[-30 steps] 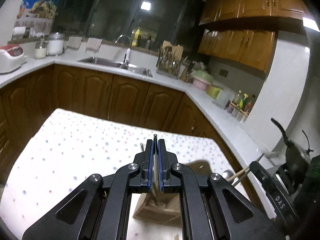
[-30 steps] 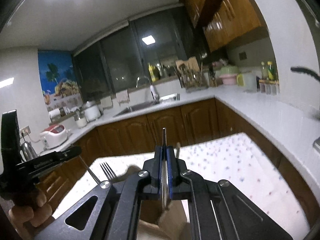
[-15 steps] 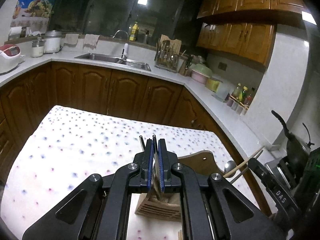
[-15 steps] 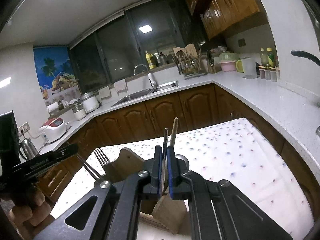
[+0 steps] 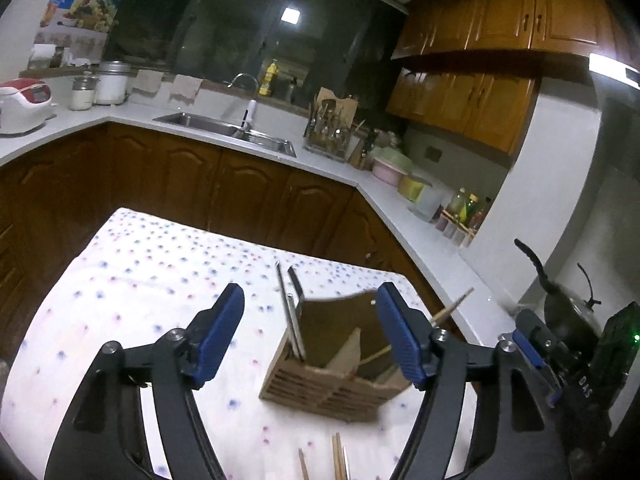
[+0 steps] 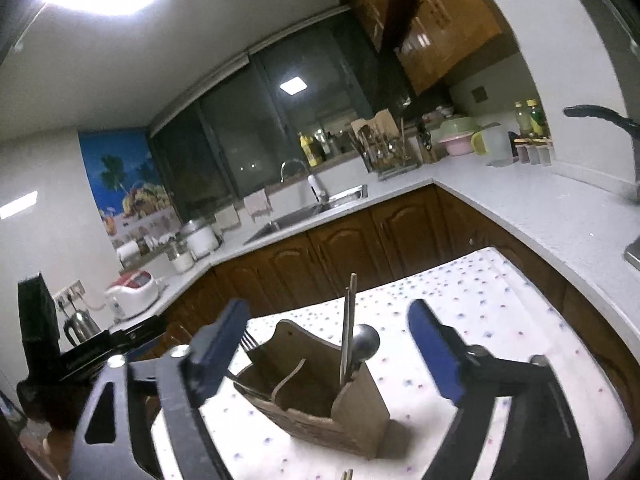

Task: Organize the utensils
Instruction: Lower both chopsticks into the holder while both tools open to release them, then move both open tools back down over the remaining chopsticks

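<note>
A wooden utensil holder stands on the dotted tablecloth. In its left compartment stand two thin metal utensils, and a chopstick leans out to the right. My left gripper is opening just short of the holder, its blue pads clear of everything. In the right wrist view the same holder holds a spoon, chopsticks and a fork. My right gripper is also opening, with nothing pressed between its pads.
Loose chopsticks lie on the cloth near the front edge. A white counter runs close along the table's right side, with a dark pan on it. The other gripper hovers at the left of the right wrist view.
Both grippers were shut on thin metal utensils over the holder. Both have since opened wide and drawn back, and the utensils now stand in the holder.
</note>
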Motion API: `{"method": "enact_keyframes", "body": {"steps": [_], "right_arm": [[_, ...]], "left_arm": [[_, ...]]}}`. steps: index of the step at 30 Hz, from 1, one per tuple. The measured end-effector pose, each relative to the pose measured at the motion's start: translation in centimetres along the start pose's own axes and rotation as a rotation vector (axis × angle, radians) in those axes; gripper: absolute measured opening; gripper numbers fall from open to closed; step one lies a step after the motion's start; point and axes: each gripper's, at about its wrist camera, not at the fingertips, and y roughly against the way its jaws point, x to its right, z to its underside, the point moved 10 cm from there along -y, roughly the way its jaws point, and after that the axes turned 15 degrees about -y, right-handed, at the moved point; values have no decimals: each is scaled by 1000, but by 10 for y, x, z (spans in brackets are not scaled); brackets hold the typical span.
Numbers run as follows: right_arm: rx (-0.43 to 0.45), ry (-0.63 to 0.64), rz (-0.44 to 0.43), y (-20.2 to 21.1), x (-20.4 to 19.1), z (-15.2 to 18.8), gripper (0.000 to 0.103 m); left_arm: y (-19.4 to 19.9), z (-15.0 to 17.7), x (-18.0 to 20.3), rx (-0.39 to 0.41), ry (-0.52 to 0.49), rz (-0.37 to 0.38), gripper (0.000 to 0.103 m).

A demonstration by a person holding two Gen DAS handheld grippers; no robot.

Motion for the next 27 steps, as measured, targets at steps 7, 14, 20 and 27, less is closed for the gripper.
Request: {"method": "enact_keyframes", "body": {"steps": [7,14,20,27], "right_arm": [[-6,-18,4,33,11,18,93],[-51,-27,27,59,25,48,93],[-82,-30,53,77,36,75,93],[-152,-27,92,82,51,114,93]], "left_arm": [[33,31,0,-9,-23,-34,74],[54,59,-4,-39,14,-31,74],[56,107,-6,-122,43,-34,74],[48,154,-10,-224,65,-55,74]]}}
